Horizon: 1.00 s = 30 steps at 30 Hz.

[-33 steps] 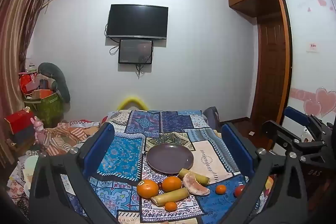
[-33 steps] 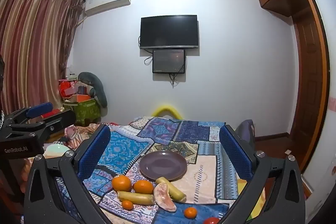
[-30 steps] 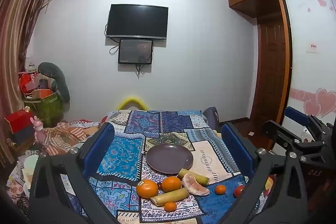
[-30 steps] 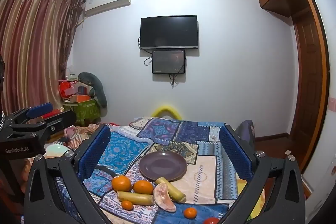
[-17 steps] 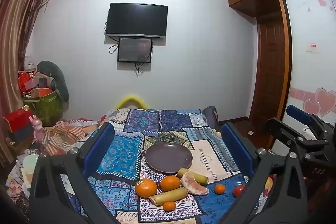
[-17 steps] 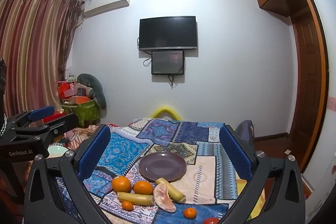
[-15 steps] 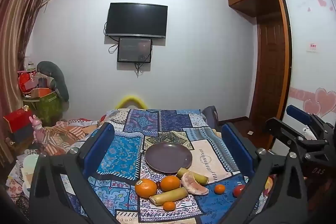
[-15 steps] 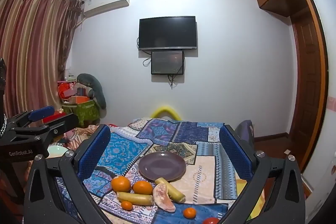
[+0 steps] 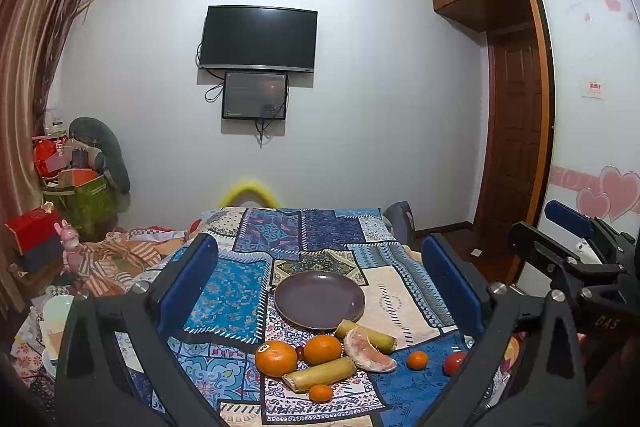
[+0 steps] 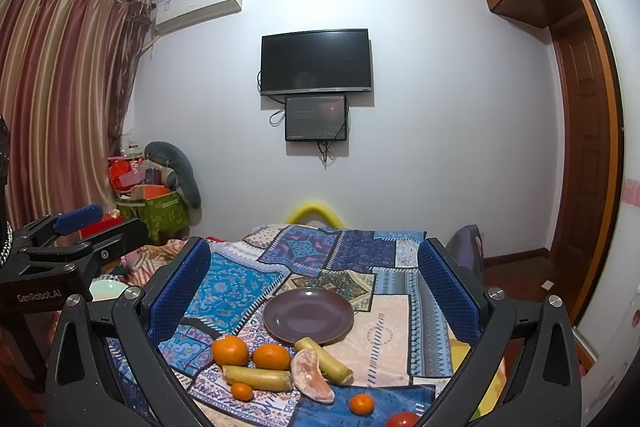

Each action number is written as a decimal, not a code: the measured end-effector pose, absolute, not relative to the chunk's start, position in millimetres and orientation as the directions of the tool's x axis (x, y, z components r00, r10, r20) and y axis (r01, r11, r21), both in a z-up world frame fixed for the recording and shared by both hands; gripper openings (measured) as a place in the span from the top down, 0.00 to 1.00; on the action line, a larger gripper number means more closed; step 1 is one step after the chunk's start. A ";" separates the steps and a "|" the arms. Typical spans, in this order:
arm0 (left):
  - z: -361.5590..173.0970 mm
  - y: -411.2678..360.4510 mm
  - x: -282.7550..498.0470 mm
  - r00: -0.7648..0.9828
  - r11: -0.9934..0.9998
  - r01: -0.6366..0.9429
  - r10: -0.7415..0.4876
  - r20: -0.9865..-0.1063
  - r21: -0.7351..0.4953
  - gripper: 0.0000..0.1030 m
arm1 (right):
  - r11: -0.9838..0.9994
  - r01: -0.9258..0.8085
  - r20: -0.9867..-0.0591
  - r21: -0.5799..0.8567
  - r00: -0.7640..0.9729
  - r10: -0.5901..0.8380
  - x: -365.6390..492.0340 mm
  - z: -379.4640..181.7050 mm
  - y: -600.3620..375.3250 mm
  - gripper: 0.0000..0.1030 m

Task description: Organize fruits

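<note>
Low in the middle of both views, oranges [image 9: 276,357], sugarcane sticks [image 9: 319,374] and a pomelo piece [image 10: 311,375] sit just below the purple plate [image 9: 319,299]. Left gripper [image 9: 320,283] and right gripper [image 10: 314,285] are wide open, holding nothing.

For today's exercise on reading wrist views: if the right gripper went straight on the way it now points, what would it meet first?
Probably nothing close. The right gripper, open, points well above the purple plate and fruit; its line likely ends at the far wall, though depth is unclear.
</note>
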<state>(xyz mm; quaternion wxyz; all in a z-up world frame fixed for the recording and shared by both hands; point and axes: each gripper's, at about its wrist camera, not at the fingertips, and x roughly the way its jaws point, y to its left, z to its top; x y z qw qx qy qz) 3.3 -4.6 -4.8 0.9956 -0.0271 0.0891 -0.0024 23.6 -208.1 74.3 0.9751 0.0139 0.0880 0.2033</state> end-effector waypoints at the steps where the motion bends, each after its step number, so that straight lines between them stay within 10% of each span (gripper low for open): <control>1: -5.0 -5.3 3.6 0.984 0.999 0.000 -0.010 -0.178 -0.054 0.00 | 0.917 -0.393 -0.166 0.064 0.902 0.398 23.8 74.1 -208.5 0.00; 30: -4.3 -5.2 3.8 0.984 0.998 0.001 -0.010 -0.178 -0.056 0.00 | 0.918 -0.389 -0.166 0.074 0.903 0.396 23.5 73.3 -210.2 0.00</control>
